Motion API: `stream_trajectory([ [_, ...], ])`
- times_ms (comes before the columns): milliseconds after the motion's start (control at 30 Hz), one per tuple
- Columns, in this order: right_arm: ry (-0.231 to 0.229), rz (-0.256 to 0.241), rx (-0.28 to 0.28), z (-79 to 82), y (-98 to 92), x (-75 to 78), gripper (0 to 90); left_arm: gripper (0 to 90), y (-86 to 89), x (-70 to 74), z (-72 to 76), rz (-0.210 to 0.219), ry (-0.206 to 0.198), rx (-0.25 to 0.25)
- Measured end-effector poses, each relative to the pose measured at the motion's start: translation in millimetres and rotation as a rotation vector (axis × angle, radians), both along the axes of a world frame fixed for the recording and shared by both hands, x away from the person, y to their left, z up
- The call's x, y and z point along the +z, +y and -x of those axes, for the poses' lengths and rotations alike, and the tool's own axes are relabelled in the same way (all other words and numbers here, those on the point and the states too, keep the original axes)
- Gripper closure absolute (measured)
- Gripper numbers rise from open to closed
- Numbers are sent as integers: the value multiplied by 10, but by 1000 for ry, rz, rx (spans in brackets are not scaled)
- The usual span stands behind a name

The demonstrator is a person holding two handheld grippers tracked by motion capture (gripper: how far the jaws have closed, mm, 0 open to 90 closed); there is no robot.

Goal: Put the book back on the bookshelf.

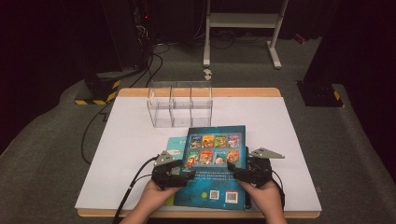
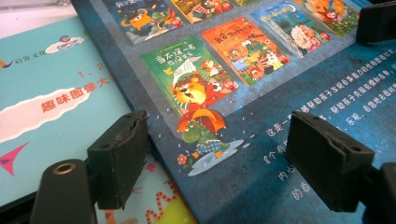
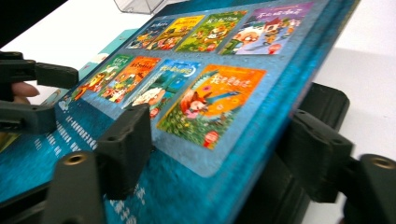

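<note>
Both hands at the near tabletop [image 1: 289,140] edge, each with a tool on the dark blue book [image 1: 215,163]. Left tool [image 1: 173,176] sits at the book's left edge; in the left gripper view its jaws stand fairly wide, one pad over the teal book [image 2: 56,102] beside it, the other over the blue cover [image 2: 280,84], neither clearly pressing, so it looks open and not yet gripping. Right tool [image 1: 250,171] straddles the book's right edge; in the right gripper view [image 3: 219,154] one jaw lies on top of the cover and the other below the edge, and the cover there seems raised off the tabletop. Whether it is actually clamped I cannot tell: jaws are around the edge, but contact is not clear. Blue book lies directly between the two tools, back cover up, partly overlapping the teal book under the left tool. Clear organizer [image 1: 180,103] stands well ahead of both tools, compartments look empty. Judgement: early stage. Approach is done, right side of the book looks started on a lift, left side not secured. Still to do: close on both edges, raise the book, carry it forward, likely stand it in a compartment, then the teal book.
</note>
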State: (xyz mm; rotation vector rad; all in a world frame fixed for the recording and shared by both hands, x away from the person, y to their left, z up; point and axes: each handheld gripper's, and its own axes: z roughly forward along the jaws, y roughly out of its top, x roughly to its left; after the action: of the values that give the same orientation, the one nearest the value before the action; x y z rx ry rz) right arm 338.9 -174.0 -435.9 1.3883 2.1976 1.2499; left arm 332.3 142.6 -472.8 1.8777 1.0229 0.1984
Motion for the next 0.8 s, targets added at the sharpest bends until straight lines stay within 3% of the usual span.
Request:
stream_trajectory([
  [167, 15, -9, 6, -40, 5, -12, 253, 213, -15, -2, 5, 2, -6, 0],
  [500, 21, -14, 5, 5, -37, 42, 375, 211, -23, -14, -1, 8, -1, -2],
  [800, -4, -8, 1, 51, -38, 76, 412, 211, -22, -21, 5, 19, -5, 1],
])
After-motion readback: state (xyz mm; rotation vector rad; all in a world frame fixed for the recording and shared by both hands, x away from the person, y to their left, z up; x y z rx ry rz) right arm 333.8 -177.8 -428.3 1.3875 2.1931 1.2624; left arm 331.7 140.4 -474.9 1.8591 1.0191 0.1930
